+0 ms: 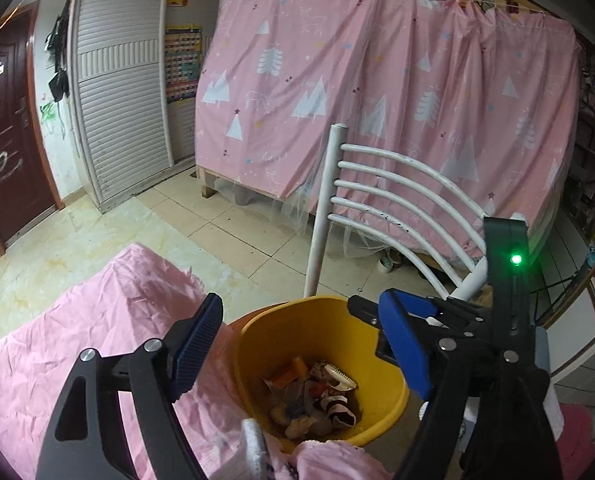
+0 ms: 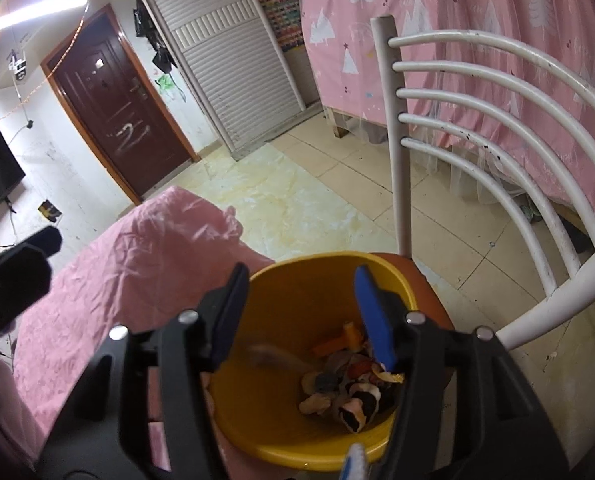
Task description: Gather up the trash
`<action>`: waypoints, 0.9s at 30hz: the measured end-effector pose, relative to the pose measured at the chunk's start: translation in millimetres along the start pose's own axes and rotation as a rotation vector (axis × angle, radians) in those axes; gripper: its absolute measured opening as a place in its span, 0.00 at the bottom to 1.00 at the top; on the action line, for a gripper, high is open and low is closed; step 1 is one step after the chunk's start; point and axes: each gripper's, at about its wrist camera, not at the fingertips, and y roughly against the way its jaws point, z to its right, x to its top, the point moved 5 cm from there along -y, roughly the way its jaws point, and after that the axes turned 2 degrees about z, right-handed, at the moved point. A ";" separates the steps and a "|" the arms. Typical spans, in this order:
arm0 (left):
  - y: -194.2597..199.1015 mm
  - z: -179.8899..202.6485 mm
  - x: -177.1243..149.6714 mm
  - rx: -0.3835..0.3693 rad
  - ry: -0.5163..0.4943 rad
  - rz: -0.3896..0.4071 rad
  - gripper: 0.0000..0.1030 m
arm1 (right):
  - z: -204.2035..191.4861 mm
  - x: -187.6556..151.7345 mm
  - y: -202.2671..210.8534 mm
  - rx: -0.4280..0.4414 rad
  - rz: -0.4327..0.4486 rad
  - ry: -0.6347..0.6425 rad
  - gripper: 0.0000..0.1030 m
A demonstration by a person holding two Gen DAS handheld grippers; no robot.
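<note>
Blue ribbed pads face each other across a clear gap on the left gripper [image 1: 297, 344], whose black jaws stand apart with nothing pressed between them; a blurred pale scrap [image 1: 255, 444] sits at the bottom edge of the left wrist view, below the jaws, and whether it touches anything cannot be told. The right gripper [image 2: 303, 316] is likewise spread, its 2 blue pads clear of any object, with a blurred brownish smear [image 2: 265, 354] between and below them over the bucket's inside.

Just beyond both sets of fingertips, in the lower middle of each frame, stands the round yellow plastic bucket [image 1: 257, 344], upright with its mouth facing up toward the cameras. At its bottom lies a heap of mixed trash [image 1: 317, 396]: orange pieces, peels and crumpled wrappers.

Left of the bucket spreads a wrinkled pink cloth [image 1: 97, 320], touching its rim in the left wrist view. Behind it rises a white metal chair back with 5 curved bars [image 1: 397, 200]. Farther off, cream floor tiles [image 1: 225, 216], a pink curtain printed with white trees [image 1: 337, 80], and a dark red door [image 1: 5, 128] at the left edge.
</note>
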 end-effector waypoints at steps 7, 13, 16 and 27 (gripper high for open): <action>32.1 -20.5 -4.5 0.023 0.024 0.054 0.71 | -19.4 3.3 19.8 0.015 0.053 0.015 0.83; 83.5 -46.6 -6.5 0.066 0.064 0.145 0.80 | -57.0 5.7 37.0 0.044 0.105 0.057 0.94; 113.4 -62.6 -10.7 0.115 0.077 0.201 0.82 | -81.2 5.7 41.2 0.063 0.123 0.092 0.94; 204.4 -138.1 -44.3 0.333 0.153 0.289 0.83 | -179.2 -15.1 43.2 0.155 0.122 0.209 0.94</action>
